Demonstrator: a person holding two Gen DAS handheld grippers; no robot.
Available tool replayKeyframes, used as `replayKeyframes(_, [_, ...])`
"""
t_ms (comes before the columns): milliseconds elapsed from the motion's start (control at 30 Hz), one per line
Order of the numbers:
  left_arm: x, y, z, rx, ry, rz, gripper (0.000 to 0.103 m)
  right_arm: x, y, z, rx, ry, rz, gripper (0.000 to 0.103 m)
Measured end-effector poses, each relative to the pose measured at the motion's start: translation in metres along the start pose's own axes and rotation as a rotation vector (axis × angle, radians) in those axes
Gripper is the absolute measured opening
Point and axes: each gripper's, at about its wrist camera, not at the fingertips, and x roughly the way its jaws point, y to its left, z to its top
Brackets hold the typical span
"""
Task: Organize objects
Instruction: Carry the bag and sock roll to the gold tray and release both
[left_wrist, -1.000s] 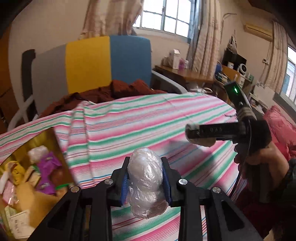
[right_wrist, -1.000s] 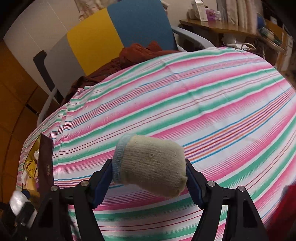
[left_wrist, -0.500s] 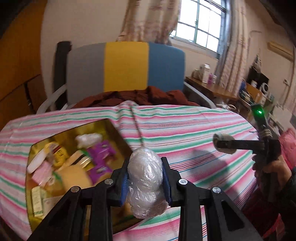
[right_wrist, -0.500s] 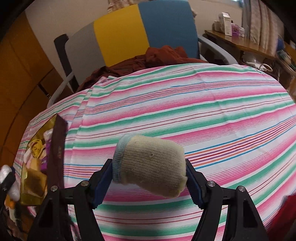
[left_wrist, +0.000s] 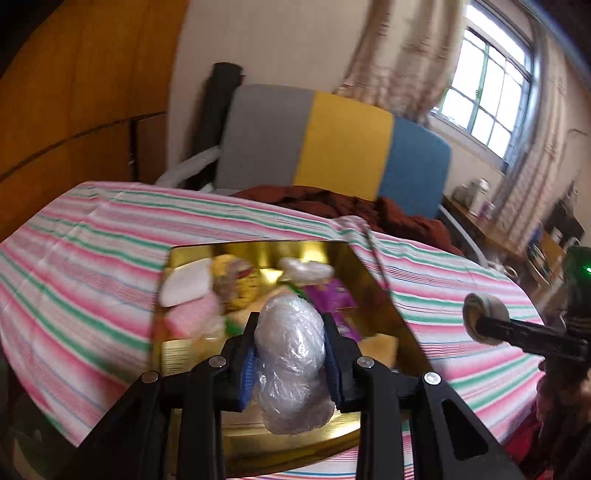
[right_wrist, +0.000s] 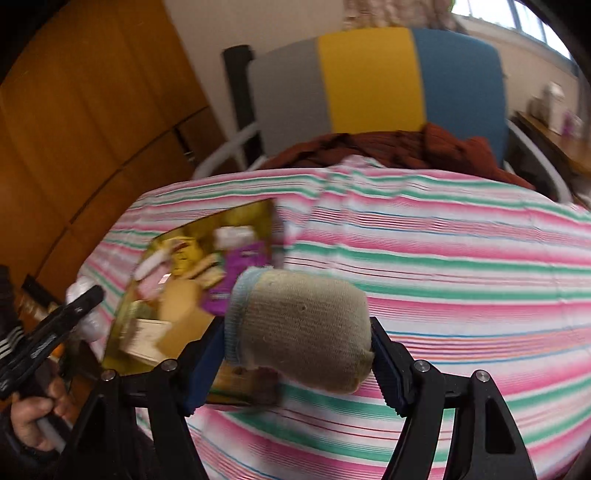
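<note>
Left gripper (left_wrist: 290, 363), fingers clamped on a plastic wad (left_wrist: 290, 365), had swung over the gold box (left_wrist: 384, 295); release looked near. Right gripper (right_wrist: 297, 354) gripped a sock (right_wrist: 301, 328).

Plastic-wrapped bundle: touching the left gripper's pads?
Touching. The left wrist view shows the plastic-wrapped bundle pinched between both pads of the left gripper, no gap either side.

The cloth (left_wrist: 92, 236) runs in pink, green and white stripes with thin blue lines. The tin (left_wrist: 373, 266) is gold inside, holding purple, pink and white packets. The sock (right_wrist: 306, 328) is beige with a pale blue cuff. The chair (left_wrist: 332, 144) has grey, yellow and blue panels.
</note>
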Motion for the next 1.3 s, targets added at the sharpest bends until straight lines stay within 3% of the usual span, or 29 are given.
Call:
replayKeyframes(267, [0.007, 0.024, 0.001, -0.047, 0.006, 0.028, 0.030, 0.031, 0.041, 0.019, -0.042, 0.013, 0.054, 0.074])
replayKeyframes(667, [0.048, 0.016, 0.021, -0.006, 0.033, 0.038, 0.031, 0.068, 0.063, 0.045, -0.045, 0.019, 0.070, 0.075])
replayKeyframes(900, [0.070, 0.012, 0.020, 0.003, 0.076, 0.046, 0.031, 0.074, 0.061, 0.043, -0.032, 0.025, 0.062, 0.075])
replayKeyframes(967, [0.076, 0.012, 0.018, 0.001, 0.097, 0.047, 0.035, 0.075, 0.057, 0.040, -0.020, 0.036, 0.067, 0.075])
replayKeyframes(1033, [0.079, 0.012, 0.016, -0.006, 0.108, 0.052, 0.047, 0.075, 0.057, 0.037, -0.020, 0.035, 0.058, 0.078])
replayKeyframes(1300, [0.070, 0.008, 0.013, -0.014, 0.095, 0.090, 0.059, 0.067, 0.064, 0.027, -0.057, 0.011, 0.019, 0.089])
